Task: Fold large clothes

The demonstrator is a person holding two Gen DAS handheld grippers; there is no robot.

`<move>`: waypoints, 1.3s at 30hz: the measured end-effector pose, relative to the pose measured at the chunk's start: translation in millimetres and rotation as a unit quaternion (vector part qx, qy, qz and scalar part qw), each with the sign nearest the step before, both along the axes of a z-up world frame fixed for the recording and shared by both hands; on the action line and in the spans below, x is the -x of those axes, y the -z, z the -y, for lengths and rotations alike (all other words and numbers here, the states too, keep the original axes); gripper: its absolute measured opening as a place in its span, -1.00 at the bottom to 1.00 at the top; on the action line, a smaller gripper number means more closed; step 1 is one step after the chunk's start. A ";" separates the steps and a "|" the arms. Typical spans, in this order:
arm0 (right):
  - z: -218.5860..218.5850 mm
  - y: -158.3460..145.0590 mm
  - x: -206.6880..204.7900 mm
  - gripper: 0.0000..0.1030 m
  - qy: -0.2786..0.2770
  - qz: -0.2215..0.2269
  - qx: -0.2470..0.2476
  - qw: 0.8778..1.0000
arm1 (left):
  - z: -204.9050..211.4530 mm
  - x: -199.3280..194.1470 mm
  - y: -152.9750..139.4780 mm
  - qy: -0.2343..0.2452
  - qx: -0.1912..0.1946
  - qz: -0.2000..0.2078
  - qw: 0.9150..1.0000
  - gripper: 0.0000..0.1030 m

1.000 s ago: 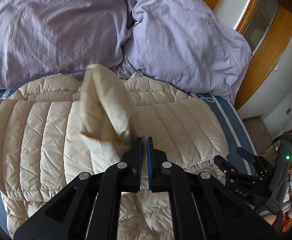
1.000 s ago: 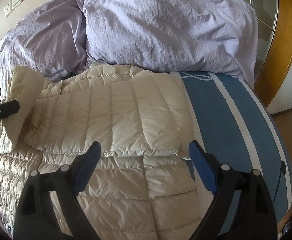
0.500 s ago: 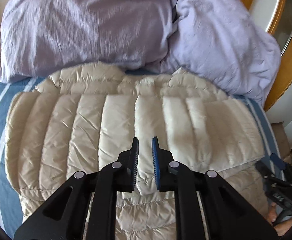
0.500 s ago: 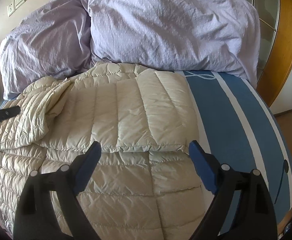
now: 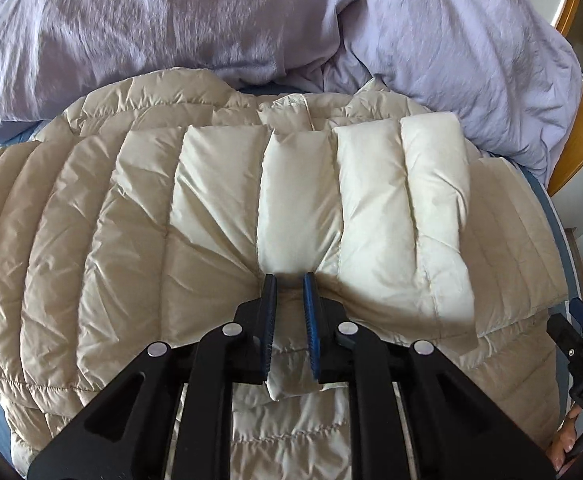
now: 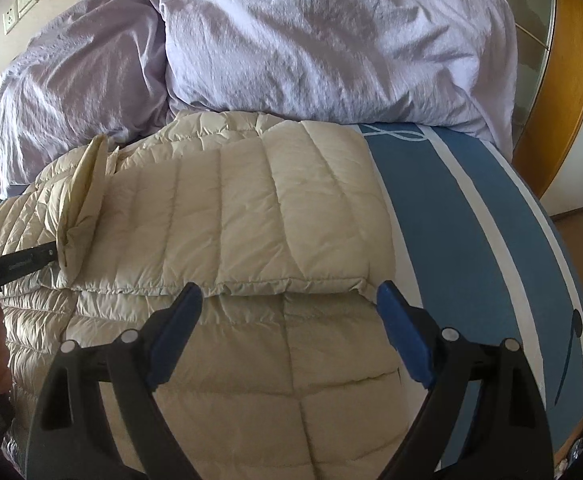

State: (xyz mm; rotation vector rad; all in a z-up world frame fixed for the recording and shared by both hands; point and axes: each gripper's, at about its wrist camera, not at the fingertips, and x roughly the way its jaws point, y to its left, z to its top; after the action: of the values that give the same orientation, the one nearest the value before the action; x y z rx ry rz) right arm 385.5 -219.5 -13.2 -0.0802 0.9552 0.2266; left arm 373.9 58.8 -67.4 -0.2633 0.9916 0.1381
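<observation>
Cream quilted jacket [image 5: 219,216] spread on the bed [image 6: 467,216] below the lilac pillows [image 6: 331,40], the left gripper [image 5: 289,292] pinching a sleeve edge, the right gripper [image 6: 287,308] spread and empty above it; likely light, puffy, slippery, best gripped at seams or hems.

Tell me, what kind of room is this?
Most likely a bedroom. A cream puffy jacket lies spread on a bed with a blue striped sheet, two lilac pillows are piled at its head, and a wall socket shows beside them.
</observation>
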 end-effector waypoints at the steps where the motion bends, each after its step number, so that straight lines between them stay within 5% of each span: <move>1: 0.5 -1.7 2.3 0.73 0.000 0.001 0.000 1.000 | -0.3 3.2 -2.8 0.001 0.000 0.000 1.000 -0.73; 4: 6.0 -9.2 12.0 0.73 0.001 0.007 0.001 1.000 | -3.5 18.1 -13.8 0.004 -0.006 0.005 1.000 -0.68; 9: 21.8 -18.4 32.8 0.77 0.003 0.006 -0.001 1.000 | -18.6 66.9 -34.3 0.001 -0.039 0.029 0.999 -0.16; 14: 39.9 -17.7 57.1 0.82 0.001 -0.004 0.000 1.000 | -44.6 136.9 -37.6 -0.014 -0.066 0.037 0.997 0.02; 19: 61.7 -6.7 82.2 0.82 0.002 -0.039 -0.005 0.999 | -61.7 204.7 -25.5 -0.027 -0.085 0.027 0.996 0.12; 24: 81.0 3.3 111.0 0.82 -0.008 -0.062 -0.003 0.998 | -73.7 263.9 -13.9 -0.036 -0.058 0.025 0.997 0.13; 32: 105.7 13.4 147.0 0.79 -0.019 -0.091 -0.021 0.995 | -71.3 313.8 -0.3 -0.035 -0.025 0.026 0.999 0.13; 39: 123.9 23.1 168.0 0.48 -0.019 -0.115 -0.040 0.992 | -73.3 333.6 8.6 -0.043 -0.010 0.028 0.999 0.12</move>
State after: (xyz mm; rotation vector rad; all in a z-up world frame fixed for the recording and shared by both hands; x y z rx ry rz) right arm 217.5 -343.4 -36.2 0.0013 1.1737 0.3131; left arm 40.3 132.1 -76.0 -0.2902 0.9229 0.2182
